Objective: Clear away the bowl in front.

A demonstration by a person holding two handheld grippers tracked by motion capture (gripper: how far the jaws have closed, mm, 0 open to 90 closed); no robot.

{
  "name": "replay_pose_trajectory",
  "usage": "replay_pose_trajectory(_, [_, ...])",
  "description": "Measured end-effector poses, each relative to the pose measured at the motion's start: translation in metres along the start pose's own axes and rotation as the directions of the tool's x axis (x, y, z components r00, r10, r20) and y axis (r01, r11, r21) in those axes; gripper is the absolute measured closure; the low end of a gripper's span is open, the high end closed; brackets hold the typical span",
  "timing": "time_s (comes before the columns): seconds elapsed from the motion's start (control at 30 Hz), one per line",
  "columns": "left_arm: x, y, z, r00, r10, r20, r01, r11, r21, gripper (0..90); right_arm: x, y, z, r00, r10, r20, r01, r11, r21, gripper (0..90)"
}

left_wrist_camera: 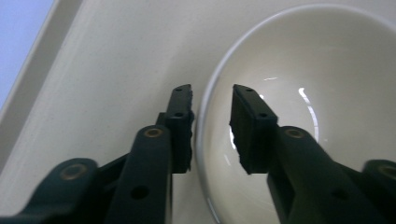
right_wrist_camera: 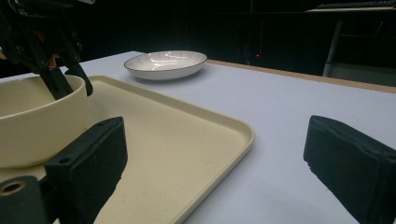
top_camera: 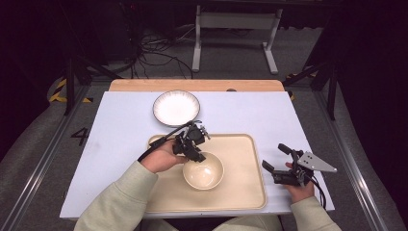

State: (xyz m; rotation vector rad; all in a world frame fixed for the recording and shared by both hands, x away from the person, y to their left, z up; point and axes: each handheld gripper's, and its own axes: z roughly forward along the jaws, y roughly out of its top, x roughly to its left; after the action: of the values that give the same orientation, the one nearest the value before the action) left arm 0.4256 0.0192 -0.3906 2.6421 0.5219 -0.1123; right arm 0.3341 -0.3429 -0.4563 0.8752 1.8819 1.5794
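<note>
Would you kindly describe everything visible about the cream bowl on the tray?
The bowl is round, cream-coloured and glossy, probably ceramic or melamine, with a smooth rim and nothing inside. It stands upright near the middle of the beige tray. The left claw straddles its rim, one jaw outside the wall and one inside, with a small gap showing on each side, so it does not look gripped. The striped plate lies apart from it, beyond the tray.

Beyond the white-topped table (top_camera: 120,125), whose far edge is bare wood, the room lies dark. A white metal frame (top_camera: 235,29) stands on the grey floor (top_camera: 29,144) behind it, black cables (top_camera: 154,53) tangled to its left.
</note>
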Motion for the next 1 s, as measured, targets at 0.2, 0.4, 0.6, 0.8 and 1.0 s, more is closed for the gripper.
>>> replay_pose_trajectory(0.2, [-0.003, -0.008, -0.013, 0.9998, 0.013, -0.014, -0.014, 0.9977, -0.066, 53.1, -0.001, 0.000, 0.000, 1.0000, 0.006, -0.006, -0.006, 1.000, -0.002, 6.5])
replay_pose_trajectory(0.4, [-0.004, -0.018, -0.028, 0.9981, 0.061, 0.010, -0.059, 0.9870, -0.149, 41.9, -0.001, 0.000, -0.001, 0.9998, 0.011, -0.014, -0.011, 1.000, -0.003, 6.2])
replay_pose_trajectory(0.6, [-0.009, -0.029, -0.044, 0.9987, 0.052, -0.002, -0.050, 0.9661, -0.253, 35.4, -0.001, 0.000, -0.001, 0.9996, 0.012, -0.026, -0.012, 1.000, 0.001, 6.1])
replay_pose_trajectory(0.8, [-0.012, -0.042, -0.057, 0.9991, 0.042, -0.011, -0.043, 0.9424, -0.332, 32.8, -0.002, 0.000, 0.000, 0.9992, 0.013, -0.037, -0.012, 1.000, 0.006, 5.7])
replay_pose_trajectory(1.0, [-0.017, -0.055, -0.066, 0.9987, 0.032, -0.039, -0.044, 0.9245, -0.379, 32.0, -0.002, 0.000, 0.000, 0.9987, 0.016, -0.048, -0.015, 1.000, 0.010, 5.4])
